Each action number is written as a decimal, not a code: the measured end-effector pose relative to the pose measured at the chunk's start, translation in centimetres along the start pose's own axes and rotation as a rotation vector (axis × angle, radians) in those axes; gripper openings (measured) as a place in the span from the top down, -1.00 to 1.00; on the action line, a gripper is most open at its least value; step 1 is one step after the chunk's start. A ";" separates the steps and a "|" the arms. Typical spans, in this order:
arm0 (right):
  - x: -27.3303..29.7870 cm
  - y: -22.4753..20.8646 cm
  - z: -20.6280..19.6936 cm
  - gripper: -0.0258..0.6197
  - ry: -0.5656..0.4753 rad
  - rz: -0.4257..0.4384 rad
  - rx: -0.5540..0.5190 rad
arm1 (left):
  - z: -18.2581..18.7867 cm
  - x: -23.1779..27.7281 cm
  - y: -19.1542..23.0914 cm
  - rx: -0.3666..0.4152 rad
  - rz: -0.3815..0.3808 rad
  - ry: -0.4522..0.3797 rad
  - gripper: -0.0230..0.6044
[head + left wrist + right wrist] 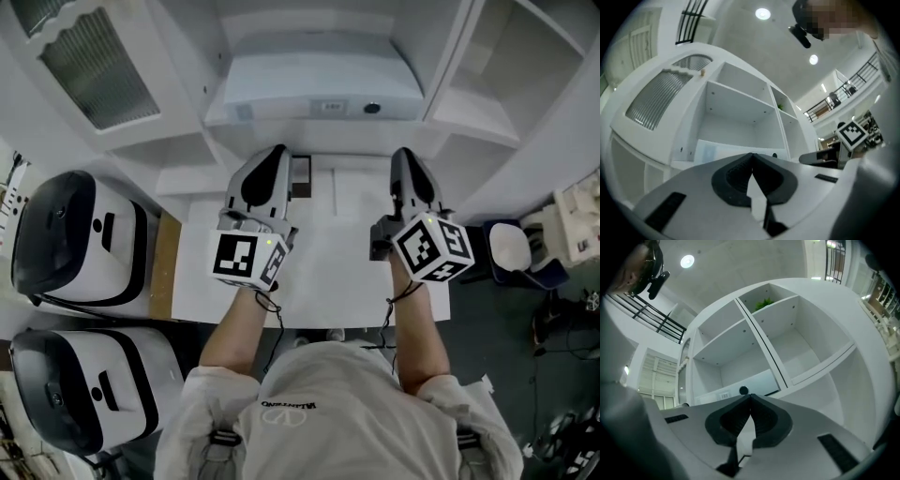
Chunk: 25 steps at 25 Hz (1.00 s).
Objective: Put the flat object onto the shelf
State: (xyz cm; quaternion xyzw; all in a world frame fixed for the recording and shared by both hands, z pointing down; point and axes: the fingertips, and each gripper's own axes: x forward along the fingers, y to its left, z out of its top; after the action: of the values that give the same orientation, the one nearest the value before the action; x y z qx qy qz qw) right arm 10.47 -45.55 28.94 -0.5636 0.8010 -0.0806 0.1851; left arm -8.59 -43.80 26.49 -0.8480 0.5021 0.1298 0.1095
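**Plainly empty: both claws shut, well short of the flat object**

Left gripper and right gripper hover over the near table, each with jaws pressed together on nothing. The flat object, white and broad, lies far ahead between the uprights of the shelf, well apart from both grippers.

The risk, by the look of it, is that so low and wide a thing offers only thin edges. A pinch from one side may let it tilt or slide, and a lift could clip the uprights. A dark item just right of the left gripper could be knocked.

It is hard to tell whether the object rests on a shelf board or on the table's far end. Its label is too small to read, and the dark item is partly covered.
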 end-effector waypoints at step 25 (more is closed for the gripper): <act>-5.3 1.6 -3.0 0.89 0.093 0.070 -0.144 | -3.4 -6.0 0.4 -0.018 0.113 0.107 0.91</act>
State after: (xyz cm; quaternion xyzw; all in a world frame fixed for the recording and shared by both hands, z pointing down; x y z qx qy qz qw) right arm 9.45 -40.28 32.27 -0.5427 0.8317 -0.0423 0.1095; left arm -11.39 -40.12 31.67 -0.8250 0.5529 0.0950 0.0673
